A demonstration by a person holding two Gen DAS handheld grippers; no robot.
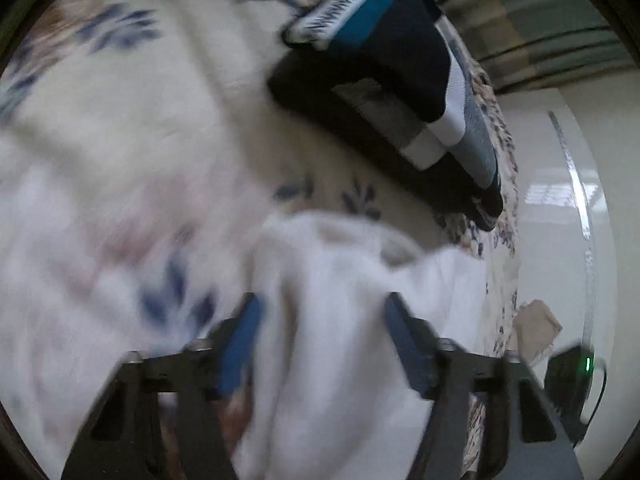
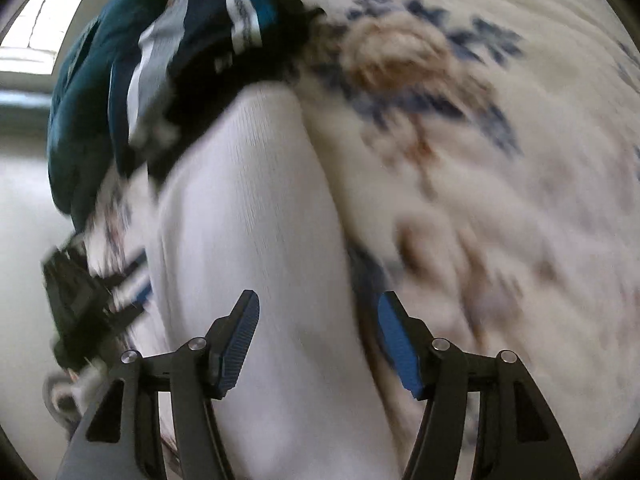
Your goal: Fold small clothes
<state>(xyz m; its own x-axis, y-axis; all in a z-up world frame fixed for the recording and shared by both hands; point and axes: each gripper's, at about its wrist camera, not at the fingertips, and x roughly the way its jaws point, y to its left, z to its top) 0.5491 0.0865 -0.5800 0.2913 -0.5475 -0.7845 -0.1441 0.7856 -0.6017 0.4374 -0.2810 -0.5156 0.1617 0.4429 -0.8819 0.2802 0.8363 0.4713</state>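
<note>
A small white garment (image 1: 336,288) lies bunched on the floral bedspread (image 1: 132,128). My left gripper (image 1: 320,308) is open, its jaws wide apart with the white cloth lying between them. In the right wrist view the same white garment (image 2: 248,208) stretches as a long smooth strip. My right gripper (image 2: 316,304) is open above it, the cloth passing between the jaws. The left gripper (image 2: 92,300) shows at the left edge of that view. The views are blurred by motion.
A stack of folded dark clothes (image 1: 404,92) with teal, white and grey bands lies beyond the white garment; it also shows in the right wrist view (image 2: 168,72). The bed's edge (image 1: 504,208) and pale floor (image 1: 560,200) are at the right.
</note>
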